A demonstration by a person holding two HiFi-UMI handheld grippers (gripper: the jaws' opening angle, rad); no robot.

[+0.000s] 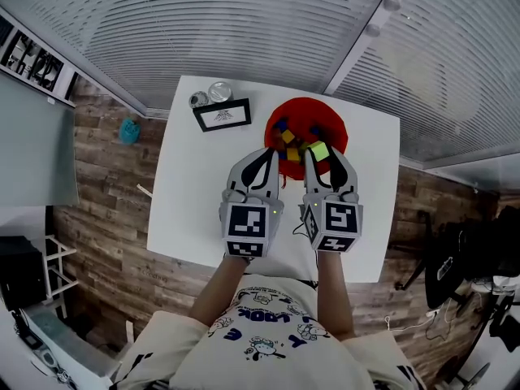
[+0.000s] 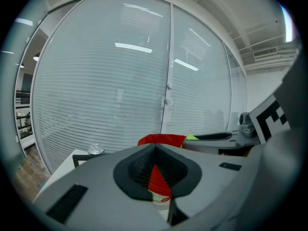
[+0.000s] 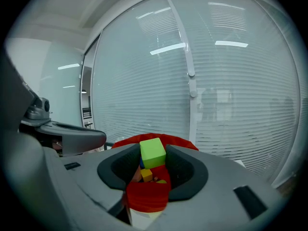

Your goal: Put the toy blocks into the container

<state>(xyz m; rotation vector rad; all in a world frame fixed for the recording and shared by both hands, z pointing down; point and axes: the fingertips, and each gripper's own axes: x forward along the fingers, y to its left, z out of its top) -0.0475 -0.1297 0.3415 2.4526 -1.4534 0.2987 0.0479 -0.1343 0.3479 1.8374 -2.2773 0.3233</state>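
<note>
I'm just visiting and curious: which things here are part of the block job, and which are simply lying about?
Job: red round bowl; coloured toy blocks inside; lime-green cube held by right gripper.
Lying about: black-framed picture; two silvery round tins.

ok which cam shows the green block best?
Right gripper view: the green block sits large and sharp, pinched between the right gripper's jaws above the red bowl. Head view shows it small at that gripper's tips over the bowl. Left gripper view catches only a green sliver beside the bowl's rim.
</note>
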